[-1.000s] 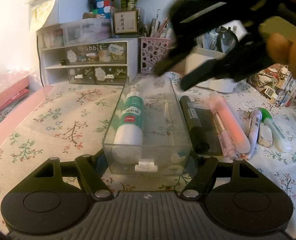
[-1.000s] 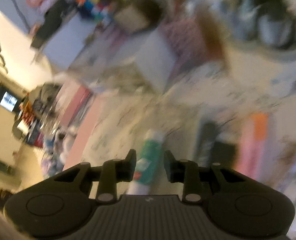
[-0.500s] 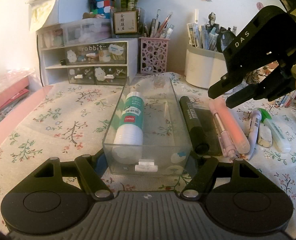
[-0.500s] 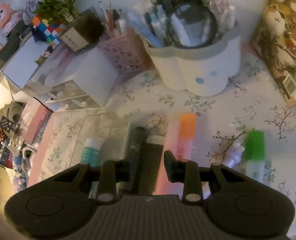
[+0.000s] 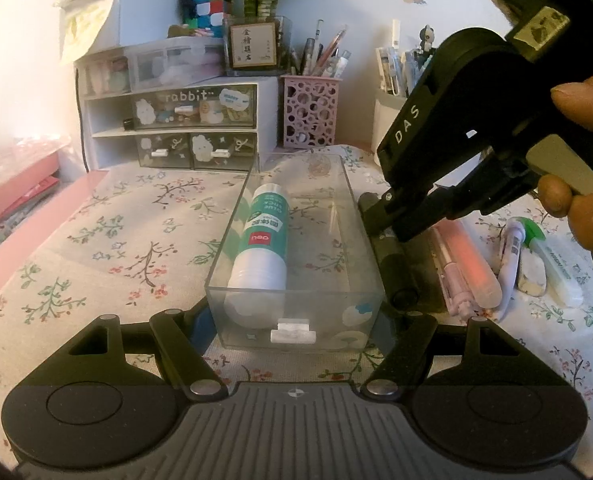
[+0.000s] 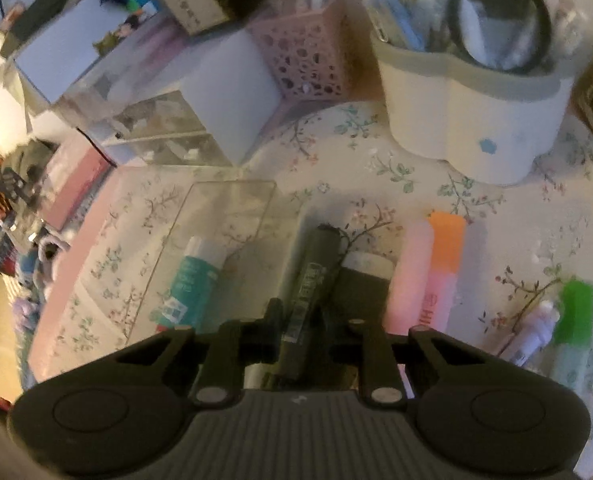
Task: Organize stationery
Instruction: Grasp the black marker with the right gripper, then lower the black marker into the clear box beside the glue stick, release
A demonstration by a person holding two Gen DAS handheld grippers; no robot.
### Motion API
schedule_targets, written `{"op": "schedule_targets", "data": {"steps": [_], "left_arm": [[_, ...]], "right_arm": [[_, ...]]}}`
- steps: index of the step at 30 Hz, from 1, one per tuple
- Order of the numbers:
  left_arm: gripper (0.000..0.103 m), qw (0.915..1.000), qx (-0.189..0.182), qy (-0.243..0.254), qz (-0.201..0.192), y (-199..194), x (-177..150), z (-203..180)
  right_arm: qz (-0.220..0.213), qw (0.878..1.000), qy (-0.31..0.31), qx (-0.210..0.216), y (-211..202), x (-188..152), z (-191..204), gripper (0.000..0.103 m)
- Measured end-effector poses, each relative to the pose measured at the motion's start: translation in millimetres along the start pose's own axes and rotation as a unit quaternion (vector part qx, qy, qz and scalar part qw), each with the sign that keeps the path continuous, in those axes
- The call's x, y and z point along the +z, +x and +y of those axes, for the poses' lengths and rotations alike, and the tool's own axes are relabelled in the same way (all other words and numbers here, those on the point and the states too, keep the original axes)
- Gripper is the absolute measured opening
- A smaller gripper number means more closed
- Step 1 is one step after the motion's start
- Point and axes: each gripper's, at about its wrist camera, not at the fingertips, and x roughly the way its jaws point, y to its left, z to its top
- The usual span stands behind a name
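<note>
A clear plastic drawer box [image 5: 360, 240] lies on the flowered tablecloth and holds a green and white glue stick [image 5: 262, 240]. My left gripper [image 5: 294, 316] is open with its fingers at either side of the box's near end. My right gripper [image 6: 302, 312] has come down over the black marker [image 6: 310, 280], which lies just right of the box [image 6: 232, 200]. Its fingers straddle the marker, still apart. In the left wrist view the right gripper [image 5: 396, 224] hides part of the marker [image 5: 396, 272].
Right of the marker lie a black eraser [image 6: 362, 284], pink pens and a pink-orange highlighter [image 6: 442, 264], a white pen [image 5: 510, 256] and a green highlighter [image 6: 572, 320]. A white pen pot [image 6: 468, 120], a pink mesh holder [image 5: 310, 112] and a small drawer unit [image 5: 184, 120] stand at the back.
My right gripper has swung from above the box to the right and dropped onto the black marker. My left gripper and the box have stayed put.
</note>
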Motion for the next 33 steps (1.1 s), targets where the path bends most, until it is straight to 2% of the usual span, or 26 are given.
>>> {"op": "schedule_targets", "data": {"steps": [3,9,17,21,26,31,33], "left_arm": [[0.073,1.0000,-0.001,-0.001,0.000,0,0,1],[0.073,1.0000,-0.001,-0.001,0.000,0,0,1],[0.073,1.0000,-0.001,-0.001,0.000,0,0,1],[0.073,1.0000,0.000,0.000,0.000,0,0,1],[0.073,1.0000,0.000,0.001,0.001,0,1,1],[0.073,1.0000,0.000,0.002,0.001,1,1,1],[0.073,1.0000,0.000,0.002,0.001,1,1,2]], "right_arm": [[0.002,1.000,0.003,0.000,0,1,-2,0.006],[-0.005,0.998,0.051,0.022,-5,0,-14,0.004],[-0.038,0.993,0.101,0.055,-32,0,-27,0.003],[-0.053,0.989,0.105,0.086,-45,5,-18,0.003],[-0.032,0.989,0.081,0.119,-35,8,11,0.004],[-0.001,0.992,0.058,0.112,-12,9,29,0.004],[0.003,0.994,0.059,0.097,-6,9,30,0.004]]}}
